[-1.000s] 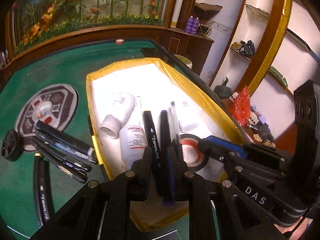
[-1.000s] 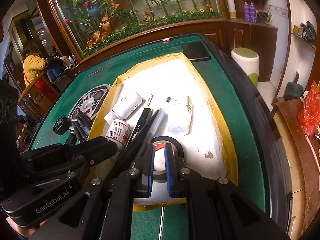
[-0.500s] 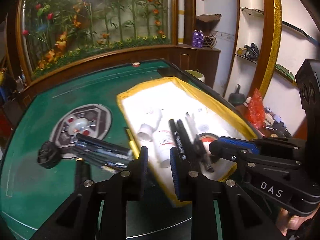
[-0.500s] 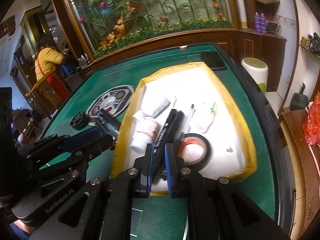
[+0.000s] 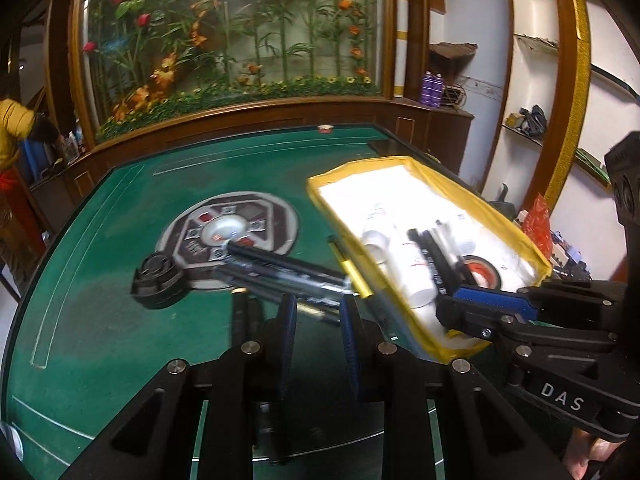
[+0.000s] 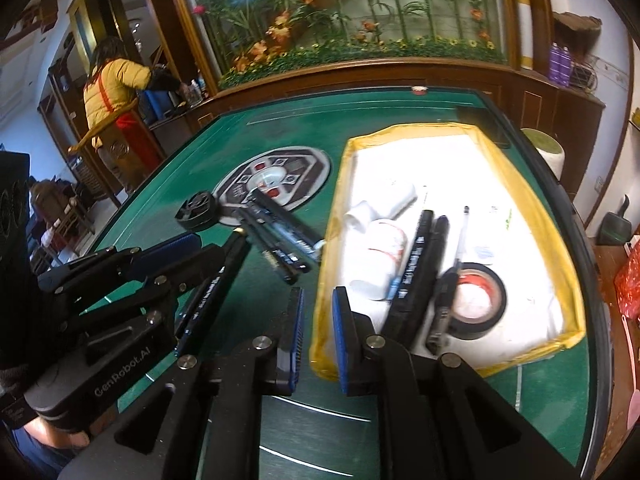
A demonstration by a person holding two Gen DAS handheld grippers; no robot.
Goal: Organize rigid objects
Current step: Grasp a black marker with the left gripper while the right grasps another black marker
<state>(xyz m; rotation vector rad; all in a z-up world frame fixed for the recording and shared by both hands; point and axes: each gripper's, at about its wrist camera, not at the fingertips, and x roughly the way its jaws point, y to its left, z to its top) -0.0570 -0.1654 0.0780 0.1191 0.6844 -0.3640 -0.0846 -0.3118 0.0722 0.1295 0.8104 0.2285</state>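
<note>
L gripper (image 5: 316,320) spread a bit, empty; R gripper (image 6: 316,332) jaws opening, nothing between. Pens (image 5: 288,276) lie on green tabletop (image 5: 100,280) just beside tray (image 5: 512,220) left edge. Prob light, stiff, slick barrels; pinch mid-barrel, across the length.

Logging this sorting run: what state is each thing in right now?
Left tongs: empty, slightly apart.
Right tongs: empty, opening.
Yellow tray: holds bottles, markers, tape.
White bottles: lying down.
Tape roll: flat in tray.
Loose pens: piled on the green table.
</note>
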